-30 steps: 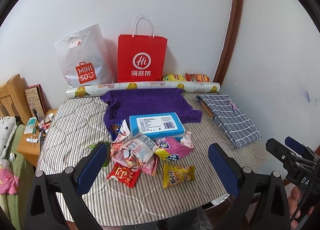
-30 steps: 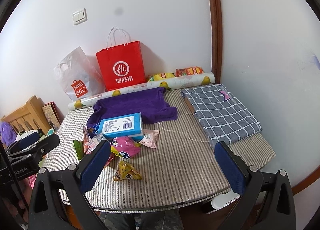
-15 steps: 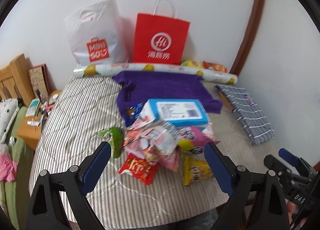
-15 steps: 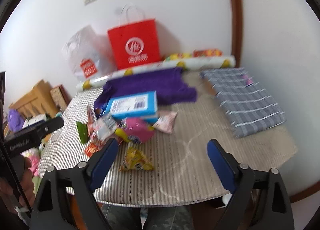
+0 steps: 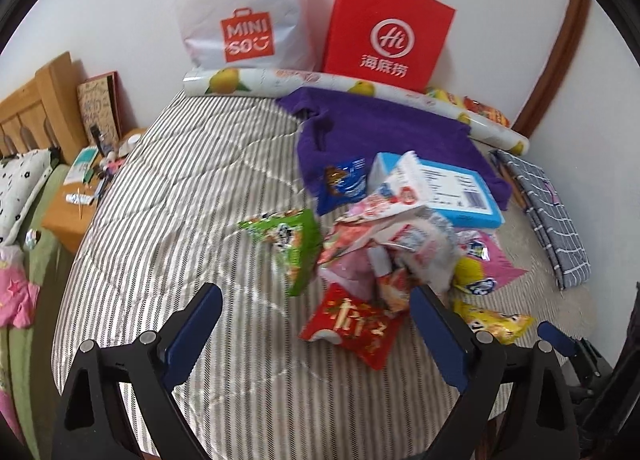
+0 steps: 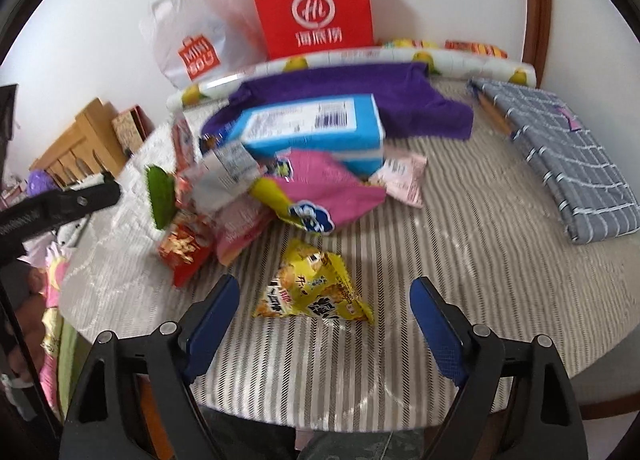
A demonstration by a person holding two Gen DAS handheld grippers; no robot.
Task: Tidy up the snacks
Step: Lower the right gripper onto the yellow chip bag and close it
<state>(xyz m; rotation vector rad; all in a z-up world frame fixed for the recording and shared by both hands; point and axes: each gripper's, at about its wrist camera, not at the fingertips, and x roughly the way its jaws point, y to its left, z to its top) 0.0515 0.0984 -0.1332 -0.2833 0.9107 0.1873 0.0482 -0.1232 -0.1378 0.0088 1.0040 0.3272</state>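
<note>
A pile of snack packets lies on the striped table [image 5: 180, 220]: a red packet [image 5: 352, 326], a green packet [image 5: 296, 240], a pink packet [image 5: 486, 260], a yellow packet [image 5: 496, 320] and a blue box [image 5: 448, 188]. My left gripper [image 5: 316, 324] is open and empty, just in front of the red packet. My right gripper [image 6: 324, 316] is open and empty, with the yellow packet [image 6: 316, 292] lying between its fingers on the table. The pink packet [image 6: 320, 188], red packet [image 6: 184, 248] and blue box [image 6: 316, 128] lie beyond it.
A red paper bag [image 5: 386, 28] and a white plastic bag [image 5: 244, 8] stand against the back wall behind a fruit-print roll [image 5: 352, 88]. A purple cloth [image 5: 384, 128] and a grey checked cloth [image 6: 560, 148] lie on the table. A bedside stand [image 5: 76, 196] is at the left.
Both grippers have moved forward and down toward the snack pile. The left has closed in on the red packet, the right on the yellow packet. Both have stayed open.
</note>
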